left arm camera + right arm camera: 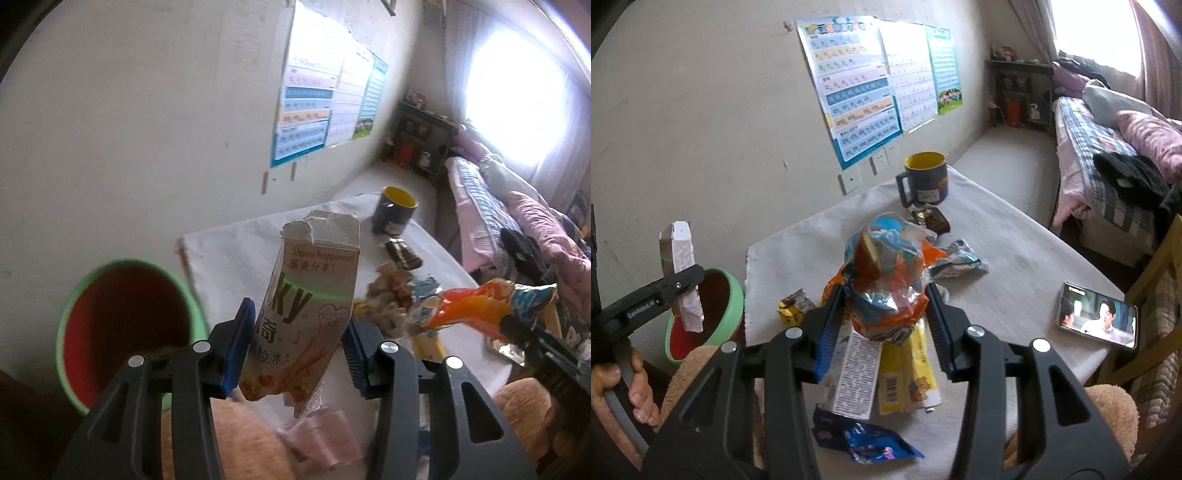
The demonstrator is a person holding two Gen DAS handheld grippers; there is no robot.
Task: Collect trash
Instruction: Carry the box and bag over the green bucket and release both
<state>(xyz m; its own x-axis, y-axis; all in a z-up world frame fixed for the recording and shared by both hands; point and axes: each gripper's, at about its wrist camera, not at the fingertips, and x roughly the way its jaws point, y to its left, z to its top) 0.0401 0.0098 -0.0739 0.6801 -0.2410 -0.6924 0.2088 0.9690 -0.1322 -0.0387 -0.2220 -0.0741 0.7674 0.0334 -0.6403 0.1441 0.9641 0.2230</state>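
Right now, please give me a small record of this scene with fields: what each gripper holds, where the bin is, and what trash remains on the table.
left gripper: shut on torn snack box, held above the table edge
right gripper: shut on orange and blue snack bag
bin: green rim, red inside, beside the table's left edge, close to the snack box
table: white cloth cover
trash left: dark wrapper, silver wrapper, gold wrapper, yellow packet, blue bag
not trash: mug, phone
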